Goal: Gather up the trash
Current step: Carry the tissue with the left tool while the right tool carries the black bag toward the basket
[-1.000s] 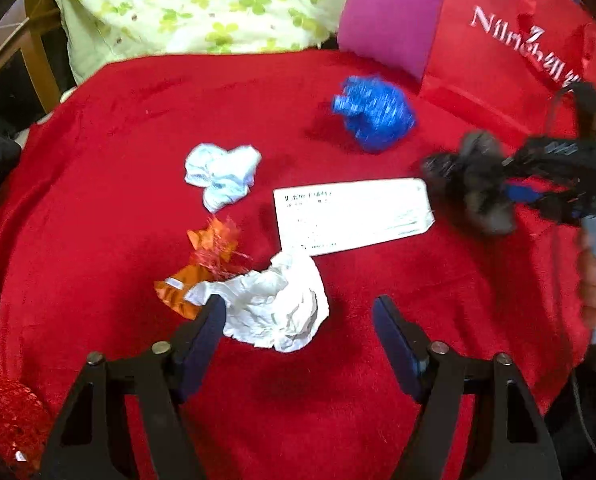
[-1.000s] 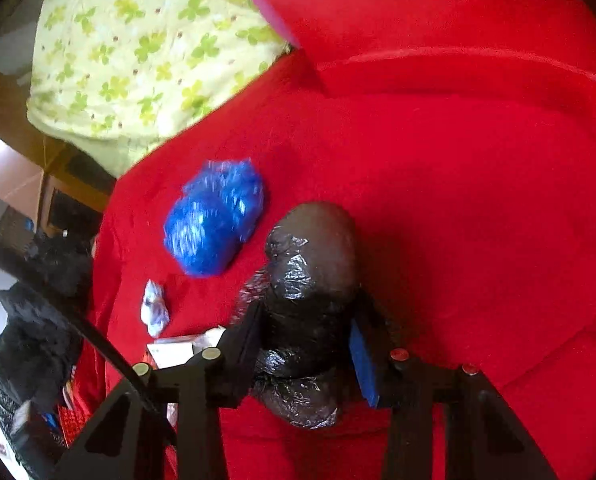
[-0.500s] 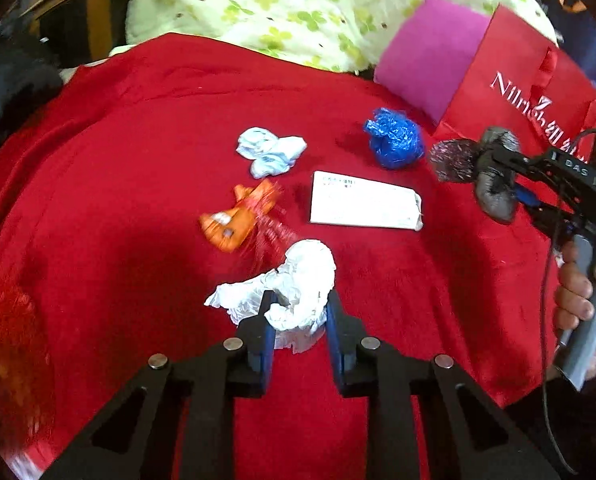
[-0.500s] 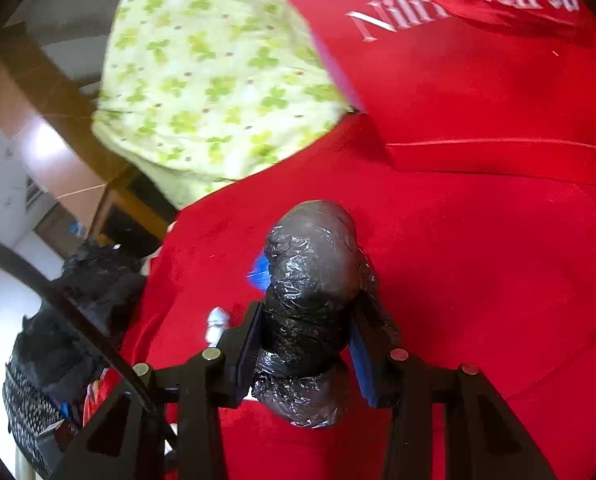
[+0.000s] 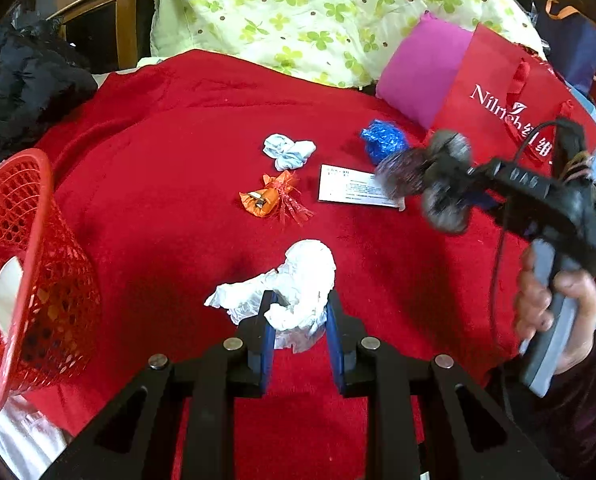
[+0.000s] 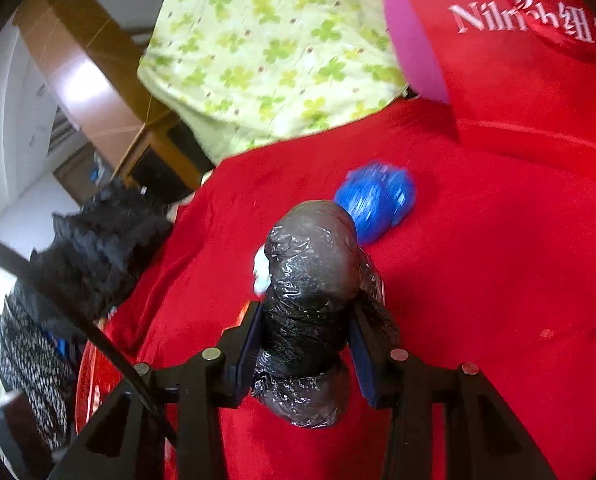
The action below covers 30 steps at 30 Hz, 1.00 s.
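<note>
Basket (image 5: 37,272) at my far left, tipped on the blanket (image 5: 169,184). Wrapper (image 5: 265,200) mid-blanket; tissue (image 5: 289,150) behind it, card (image 5: 354,190) to its right. Shopping bag (image 5: 510,108) far right, cushion (image 5: 422,68) against its left side.

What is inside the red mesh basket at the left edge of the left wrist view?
Through the red mesh basket wall, a pale paper-like piece and some orange and dark scraps show. Its bottom and far side are hidden.
</note>
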Motion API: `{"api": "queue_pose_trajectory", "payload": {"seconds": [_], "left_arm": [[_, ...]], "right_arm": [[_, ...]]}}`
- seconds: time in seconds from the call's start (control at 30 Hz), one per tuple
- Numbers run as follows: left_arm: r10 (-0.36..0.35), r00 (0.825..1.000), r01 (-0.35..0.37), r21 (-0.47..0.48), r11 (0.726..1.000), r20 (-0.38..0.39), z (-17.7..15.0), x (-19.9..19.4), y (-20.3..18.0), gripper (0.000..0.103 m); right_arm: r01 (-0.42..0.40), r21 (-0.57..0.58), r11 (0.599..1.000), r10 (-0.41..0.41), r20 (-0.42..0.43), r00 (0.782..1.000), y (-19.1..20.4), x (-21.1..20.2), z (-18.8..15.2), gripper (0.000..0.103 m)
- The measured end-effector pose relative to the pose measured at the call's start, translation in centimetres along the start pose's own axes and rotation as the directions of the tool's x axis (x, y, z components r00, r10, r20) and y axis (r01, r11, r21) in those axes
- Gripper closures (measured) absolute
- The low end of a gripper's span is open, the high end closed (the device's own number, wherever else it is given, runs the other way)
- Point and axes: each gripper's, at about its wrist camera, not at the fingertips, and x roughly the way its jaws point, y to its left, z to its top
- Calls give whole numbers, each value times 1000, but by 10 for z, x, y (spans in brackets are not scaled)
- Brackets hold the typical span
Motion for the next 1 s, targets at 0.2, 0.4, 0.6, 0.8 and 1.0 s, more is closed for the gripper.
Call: {"api": "queue_pose_trajectory", "payload": {"seconds": [0.2, 0.4, 0.6, 0.8, 1.0], "left_arm": [[4, 1000, -4, -1, 1000, 28, -4, -15, 0, 78], [40, 998, -42, 34, 999, 50, -8, -22, -5, 78], [56, 997, -58, 38, 998, 56, -12, -28, -3, 78], [66, 996, -68, 26, 997, 56, -21, -34, 4, 78], [112, 991, -113, 4, 994, 79, -20, -41, 14, 78]], "right_arm": [[-48, -60, 997, 43, -80, 996, 24, 10, -32, 59], [-91, -147, 985, 70, -141, 987, 53, 21, -60, 59], [-99, -204, 974, 67, -156, 985, 68, 28, -69, 59], [-105, -191, 976, 80, -134, 988, 67, 23, -65, 59], [-94, -234, 968, 74, -94, 993, 78, 16, -65, 59]]}}
